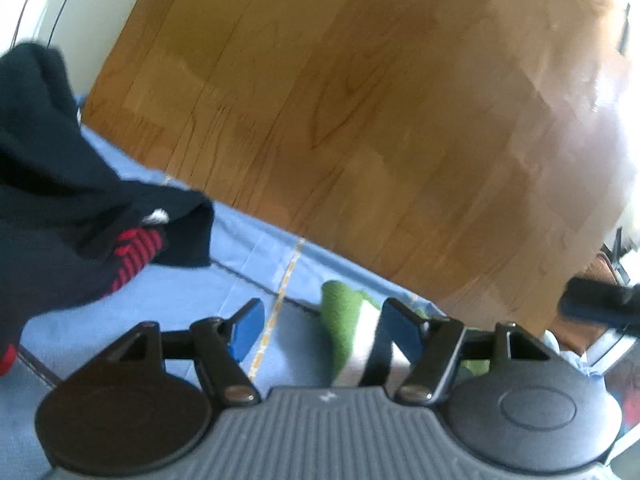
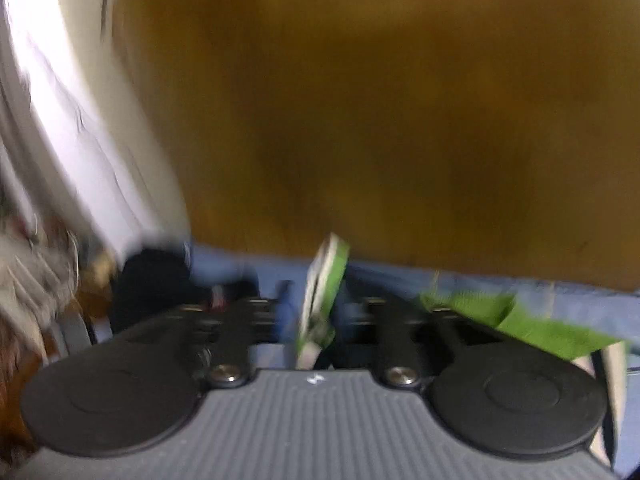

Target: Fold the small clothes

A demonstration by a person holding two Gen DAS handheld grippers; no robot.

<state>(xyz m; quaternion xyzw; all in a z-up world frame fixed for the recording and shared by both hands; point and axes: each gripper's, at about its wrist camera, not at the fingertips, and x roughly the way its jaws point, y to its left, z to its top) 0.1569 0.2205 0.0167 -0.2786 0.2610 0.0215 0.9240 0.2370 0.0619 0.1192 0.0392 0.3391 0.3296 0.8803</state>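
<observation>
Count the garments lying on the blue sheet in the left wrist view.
2 that show. A dark garment with red stripes lies at the left; a green and white one lies near the sheet's edge, partly behind the left gripper. More may be hidden.

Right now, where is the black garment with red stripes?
In the left wrist view, the black garment with red stripes lies at the far left on the blue cloth, left of the open left gripper and the green sock.
</observation>
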